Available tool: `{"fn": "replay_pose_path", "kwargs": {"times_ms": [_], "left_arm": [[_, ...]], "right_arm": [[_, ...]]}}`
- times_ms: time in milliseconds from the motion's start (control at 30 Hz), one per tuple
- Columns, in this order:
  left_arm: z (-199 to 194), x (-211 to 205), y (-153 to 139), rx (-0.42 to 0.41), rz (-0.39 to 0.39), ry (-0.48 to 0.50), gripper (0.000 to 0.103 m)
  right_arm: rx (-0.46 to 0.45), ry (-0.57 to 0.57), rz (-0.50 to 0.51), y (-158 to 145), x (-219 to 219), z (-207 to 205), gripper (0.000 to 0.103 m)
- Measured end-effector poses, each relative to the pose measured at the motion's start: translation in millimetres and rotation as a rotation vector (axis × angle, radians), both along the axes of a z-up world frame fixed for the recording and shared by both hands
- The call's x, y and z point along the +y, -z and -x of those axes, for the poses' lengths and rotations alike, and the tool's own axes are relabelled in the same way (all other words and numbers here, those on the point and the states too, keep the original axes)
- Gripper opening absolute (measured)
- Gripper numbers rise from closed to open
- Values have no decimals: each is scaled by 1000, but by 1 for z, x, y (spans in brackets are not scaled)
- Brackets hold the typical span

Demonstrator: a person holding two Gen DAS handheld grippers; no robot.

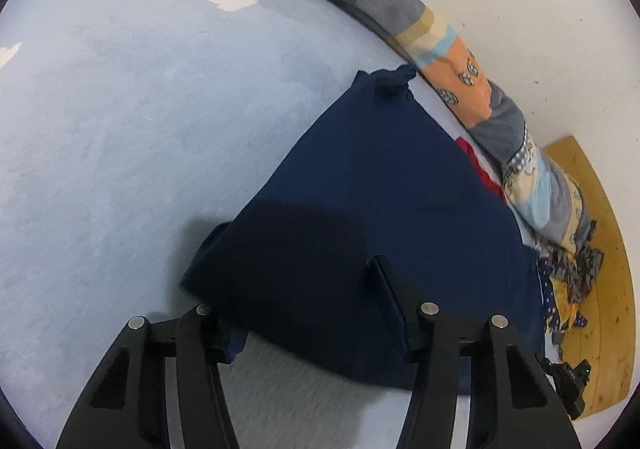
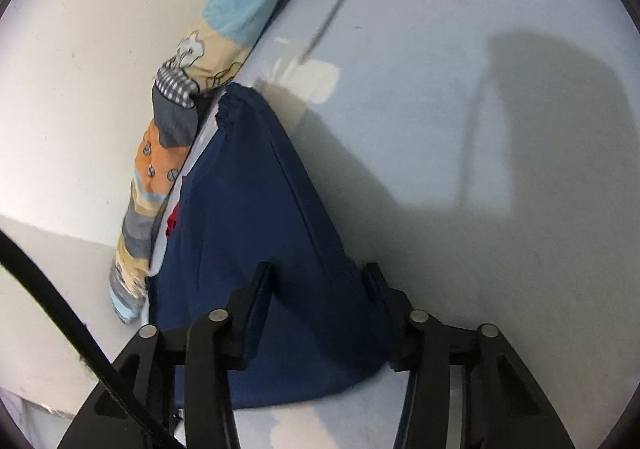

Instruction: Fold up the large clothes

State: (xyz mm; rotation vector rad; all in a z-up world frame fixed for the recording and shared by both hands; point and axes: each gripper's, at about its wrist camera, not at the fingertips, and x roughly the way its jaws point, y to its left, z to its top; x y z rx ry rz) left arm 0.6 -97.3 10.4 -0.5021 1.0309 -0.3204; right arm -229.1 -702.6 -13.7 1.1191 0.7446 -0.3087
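While I watch both wrist views, a pale blue bed sheet (image 1: 120,129) fills the frames below a white wall (image 1: 540,9). Left gripper (image 1: 298,289) and right gripper (image 2: 316,273) stand half open, each straddling the navy garment (image 1: 380,189) at lower centre; whether they grip it, I cannot tell.

A pale blue sheet (image 1: 120,129) with white patches covers the bed. A patchwork quilt (image 1: 460,61) lies bunched along the white wall (image 1: 560,29). Patterned cloths (image 1: 568,281) sit beside a wooden board (image 1: 600,249). A red item (image 1: 482,169) shows near the quilt.
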Motion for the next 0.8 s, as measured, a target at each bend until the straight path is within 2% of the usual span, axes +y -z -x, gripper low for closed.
{"fn": "replay_pose_path", "kwargs": {"times_ms": [100,167,233,300,400,567,800], "left_arm": [[-8,-7,-1,-12,-7,-4,54],[-9,-14,-4,-36,-45,5,54],[-9,-22,-7,-56,-103,17,43],[-10,-27,-11,-77,-132,19,24],[-7,-35,-17,-106,-158,21,15],[10,-42,-40,-176,-181,62,12],[61,-44,-78,-252,-205,138,12]], "right_arm": [[-19,-140,17,-2,5,-28,49],[-9,-175,71,-4,13,-37,48],[25,-197,80,0,18,-46,24],[37,-211,142,-6,25,-51,20],[40,-227,207,-18,32,-54,16],[-15,-223,320,-51,44,-41,13],[-86,-281,419,-98,77,-9,12]]}}
